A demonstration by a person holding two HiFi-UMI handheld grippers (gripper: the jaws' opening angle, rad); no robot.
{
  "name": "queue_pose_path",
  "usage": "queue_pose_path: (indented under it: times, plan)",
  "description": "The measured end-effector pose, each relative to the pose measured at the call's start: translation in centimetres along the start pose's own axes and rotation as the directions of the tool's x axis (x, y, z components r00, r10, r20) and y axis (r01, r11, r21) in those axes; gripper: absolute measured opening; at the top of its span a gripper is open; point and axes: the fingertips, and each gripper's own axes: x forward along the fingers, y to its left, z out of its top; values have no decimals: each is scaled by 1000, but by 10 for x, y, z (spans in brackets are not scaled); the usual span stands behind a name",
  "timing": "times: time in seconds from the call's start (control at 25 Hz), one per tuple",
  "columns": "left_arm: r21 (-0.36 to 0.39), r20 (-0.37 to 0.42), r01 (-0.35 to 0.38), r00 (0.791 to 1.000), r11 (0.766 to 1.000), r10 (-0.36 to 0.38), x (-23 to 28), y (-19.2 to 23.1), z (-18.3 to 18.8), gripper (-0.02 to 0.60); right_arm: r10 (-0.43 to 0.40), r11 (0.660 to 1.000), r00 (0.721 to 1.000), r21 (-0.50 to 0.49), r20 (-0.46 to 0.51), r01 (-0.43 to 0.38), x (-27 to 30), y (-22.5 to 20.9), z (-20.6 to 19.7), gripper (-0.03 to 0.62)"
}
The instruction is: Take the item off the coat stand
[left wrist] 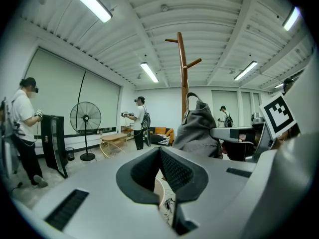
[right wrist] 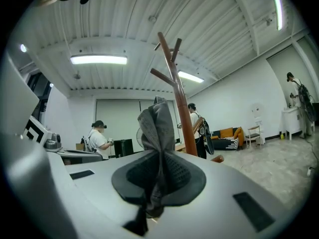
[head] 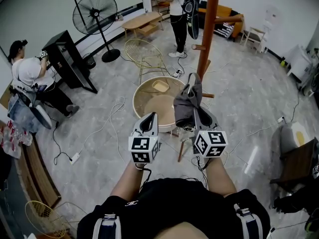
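Observation:
A tall brown wooden coat stand rises ahead of me; it also shows as the coat stand and the coat stand in the gripper views. My right gripper is shut on a grey cloth item, which bunches up just in front of the pole's low pegs. In the right gripper view the grey cloth stands pinched between the pads of the right gripper. My left gripper is beside it, shut and holding nothing. The cloth sits to its right.
A round beige basket chair stands just beyond the grippers, a wire chair behind it. A floor fan and a black stand are at the left. One person stands left, another at the back. Cables cross the floor.

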Motion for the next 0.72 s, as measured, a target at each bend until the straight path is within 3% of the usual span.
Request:
queue_pose_path:
  times: [0.72]
  plan:
    - [1,-1,31,1000,1000,-31,-3,-11,-2,17,-23,1000,1000,-3,12,23,-15,-6,-1,37]
